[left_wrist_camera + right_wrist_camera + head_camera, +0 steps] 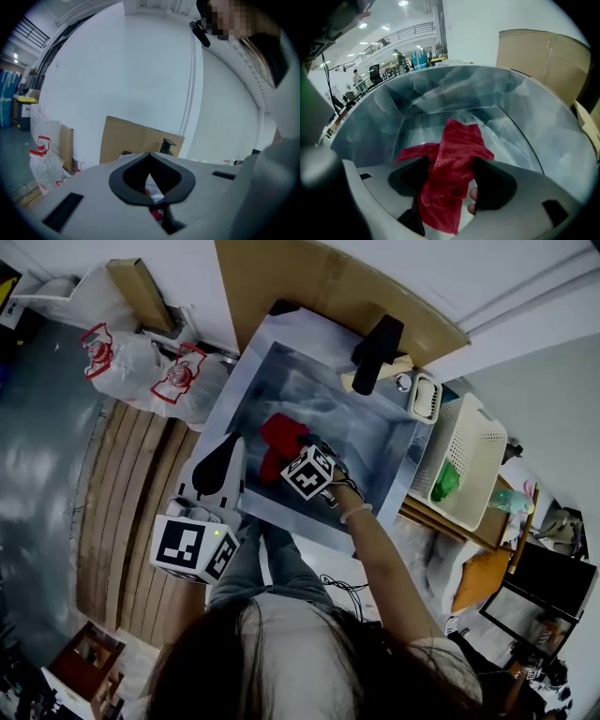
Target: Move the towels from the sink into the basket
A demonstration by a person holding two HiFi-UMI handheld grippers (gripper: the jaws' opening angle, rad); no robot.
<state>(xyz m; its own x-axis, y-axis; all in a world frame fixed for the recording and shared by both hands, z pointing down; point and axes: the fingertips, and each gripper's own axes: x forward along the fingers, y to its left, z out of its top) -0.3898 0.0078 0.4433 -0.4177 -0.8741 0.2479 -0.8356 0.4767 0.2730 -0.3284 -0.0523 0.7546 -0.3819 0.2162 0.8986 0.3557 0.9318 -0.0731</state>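
A red towel (281,439) lies crumpled on the floor of the steel sink (380,432). My right gripper (298,463) reaches steeply down into the sink, right over it. In the right gripper view the towel (457,150) lies between the wide-apart jaws of that gripper (451,164), and the pads do not press on it. My left gripper (230,448) hovers at the sink's left rim with its dark fingers together. In the left gripper view its tips (150,157) meet, with nothing held. A white basket (473,451) to the right of the sink holds a green towel (445,482).
A black faucet (375,352) stands at the sink's far rim, beside a small white holder (424,397). Cardboard (319,282) leans on the wall behind. White plastic bags (141,367) sit on the floor to the left. A person's torso is close at the sink's near edge.
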